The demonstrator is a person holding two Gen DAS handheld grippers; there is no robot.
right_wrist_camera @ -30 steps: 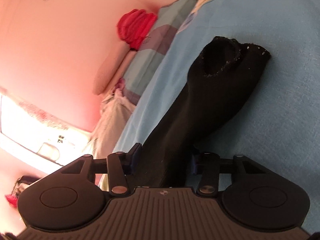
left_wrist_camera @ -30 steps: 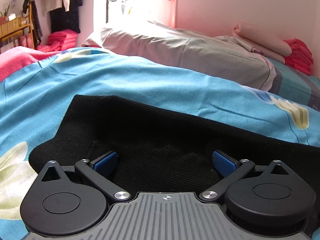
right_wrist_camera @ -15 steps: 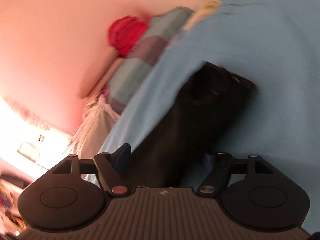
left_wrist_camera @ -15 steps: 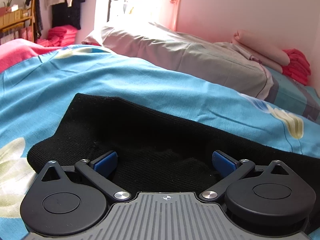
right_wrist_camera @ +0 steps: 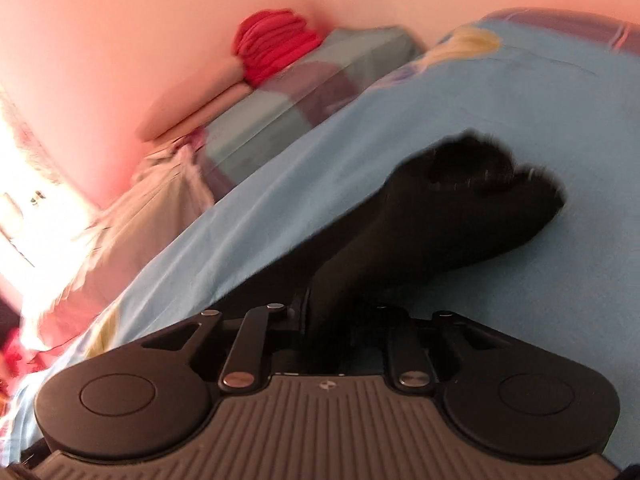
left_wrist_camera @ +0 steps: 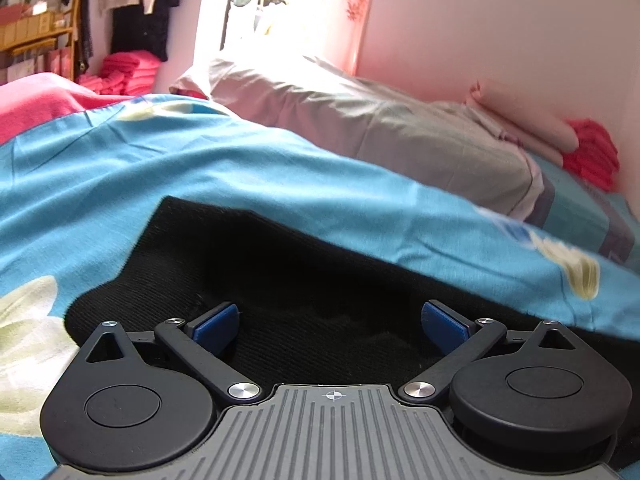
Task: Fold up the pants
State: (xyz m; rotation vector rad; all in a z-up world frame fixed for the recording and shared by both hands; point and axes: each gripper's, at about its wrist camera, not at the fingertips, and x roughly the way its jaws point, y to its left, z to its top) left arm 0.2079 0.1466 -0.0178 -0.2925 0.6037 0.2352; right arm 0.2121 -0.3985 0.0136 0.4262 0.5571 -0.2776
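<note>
Black knit pants lie on the blue flowered bedsheet. In the left wrist view my left gripper is open, its blue pads wide apart and resting low on the black cloth near the pants' left end. In the right wrist view my right gripper is shut on a pant leg, which runs up and away from the jaws to its open cuff above the sheet. The pads themselves are hidden by the cloth.
A grey pillow and folded pink and red cloths lie along the pink wall at the bed's far side. Hanging clothes and stacked red cloths stand at the far left. Red cloths also show in the right wrist view.
My right gripper has closed on the pant leg and swung, so the leg and cuff shifted right in its view. My left gripper has stayed open and eased slightly forward over the pants.
</note>
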